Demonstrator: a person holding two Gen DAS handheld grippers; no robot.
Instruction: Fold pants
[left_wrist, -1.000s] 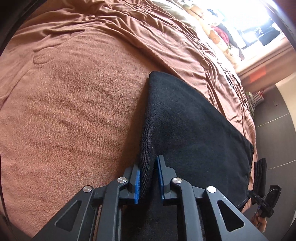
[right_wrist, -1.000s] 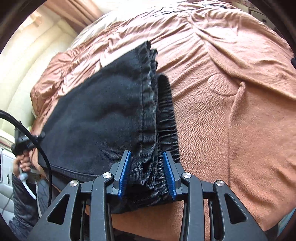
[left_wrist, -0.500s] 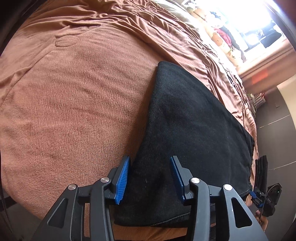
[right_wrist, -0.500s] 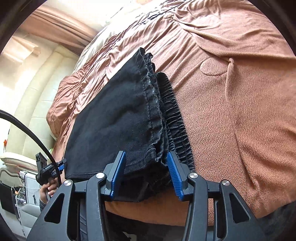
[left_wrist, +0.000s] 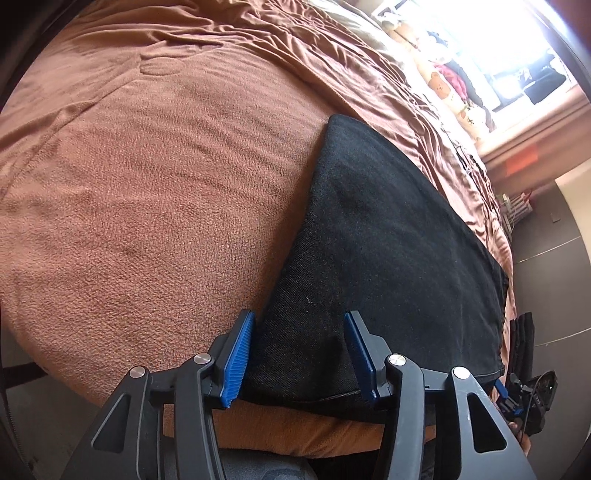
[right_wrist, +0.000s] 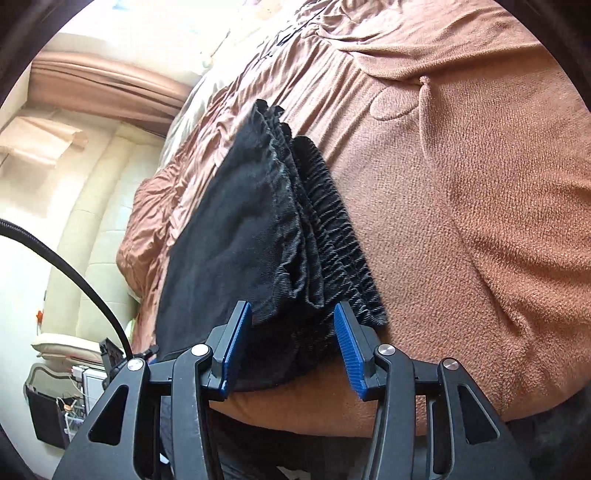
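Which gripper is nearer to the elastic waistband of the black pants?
Right. The right gripper hangs open just before the waistband. The left gripper is open at the plain folded end of the pants, where no waistband shows.

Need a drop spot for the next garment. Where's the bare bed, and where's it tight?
Free: the wide stretch of brown blanket left of the folded pants in the left wrist view, and the blanket right of the waistband in the right wrist view. Crowded: the near bed edge, where the open left gripper and open right gripper straddle the pants.
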